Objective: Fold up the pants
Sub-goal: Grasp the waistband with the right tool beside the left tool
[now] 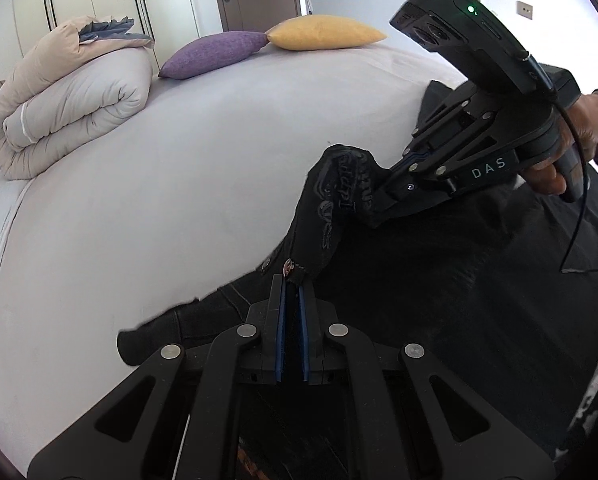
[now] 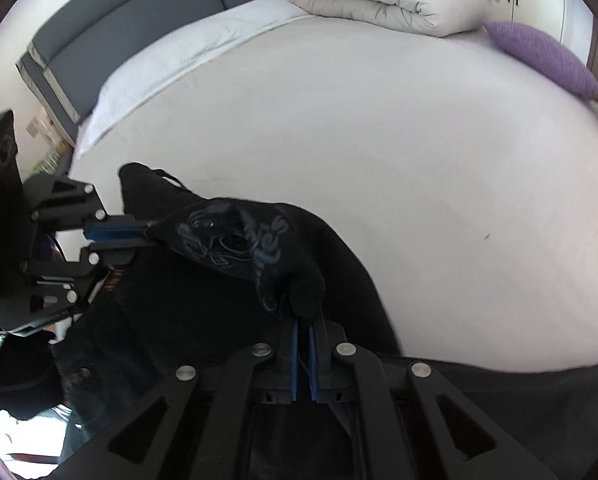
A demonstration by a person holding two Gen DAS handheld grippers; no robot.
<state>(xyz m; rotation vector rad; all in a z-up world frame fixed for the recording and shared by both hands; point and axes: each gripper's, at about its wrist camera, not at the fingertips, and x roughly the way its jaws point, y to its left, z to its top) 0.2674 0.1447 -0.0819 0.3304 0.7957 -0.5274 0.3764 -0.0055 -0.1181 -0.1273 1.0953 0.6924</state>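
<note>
pants [image 1: 439, 280] on bed [image 1: 179, 200] at both jaws — duvet [image 1: 71, 96] far ahead-left of left jaws, pillows [image 1: 215, 54] beyond.

White bed [image 1: 179, 184]; on it: rolled duvet [image 1: 71, 96], purple cushion [image 1: 215, 54], yellow cushion [image 1: 325, 32], black pants [image 1: 459, 280].

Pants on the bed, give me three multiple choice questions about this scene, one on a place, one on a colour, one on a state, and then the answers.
1. Where does the rolled duvet lie?
A. on the floor
B. on the bed, beside the purple cushion
C. on a chair

2. What colour is the cushion touching the purple cushion?
A. yellow
B. red
C. green

3. How are the pants held?
A. by no gripper
B. by the left gripper only
C. by both grippers

Answers:
1 B, it sits on the bed next to that cushion.
2 A, the yellow cushion meets its tip.
3 C, the left gripper and right gripper each pinch black cloth.
</note>
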